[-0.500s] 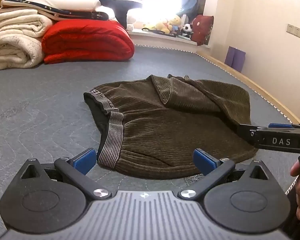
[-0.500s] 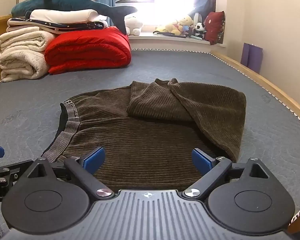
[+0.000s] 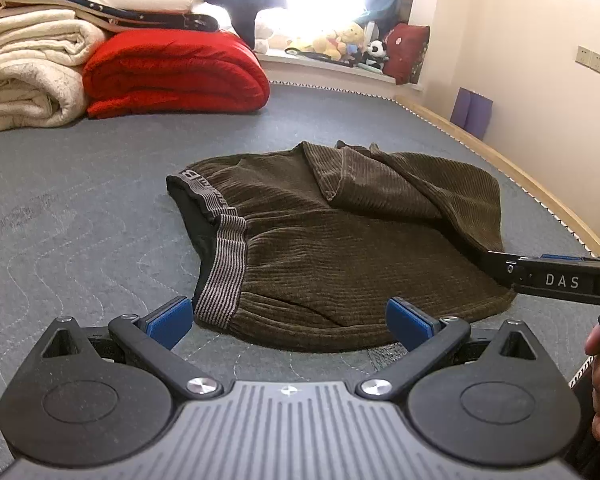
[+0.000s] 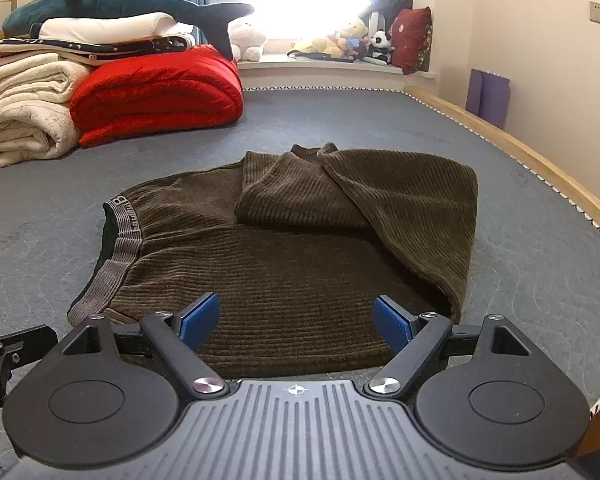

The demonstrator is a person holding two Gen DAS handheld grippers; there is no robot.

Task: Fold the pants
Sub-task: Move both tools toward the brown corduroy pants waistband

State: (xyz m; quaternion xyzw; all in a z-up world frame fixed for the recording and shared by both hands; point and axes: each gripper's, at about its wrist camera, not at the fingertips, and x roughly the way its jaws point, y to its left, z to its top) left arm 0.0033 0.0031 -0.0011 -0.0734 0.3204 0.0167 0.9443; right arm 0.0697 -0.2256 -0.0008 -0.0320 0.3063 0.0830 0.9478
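Dark olive corduroy pants point(image 3: 340, 240) lie folded on the grey mattress, striped grey waistband point(image 3: 224, 268) at the left, legs doubled back on top at the right. They also show in the right wrist view point(image 4: 300, 248). My left gripper point(image 3: 290, 320) is open and empty, just short of the pants' near edge by the waistband. My right gripper point(image 4: 296, 322) is open and empty, its blue pads over the near edge of the pants. The right gripper's side shows at the right of the left wrist view point(image 3: 556, 280).
A red folded quilt point(image 3: 172, 72) and cream blankets point(image 3: 24, 76) are stacked at the far left. Plush toys point(image 3: 340, 44) line the window sill. The wooden bed edge point(image 3: 520, 176) runs along the right, beside the wall.
Both grippers have shifted only slightly; the pants lie as before.
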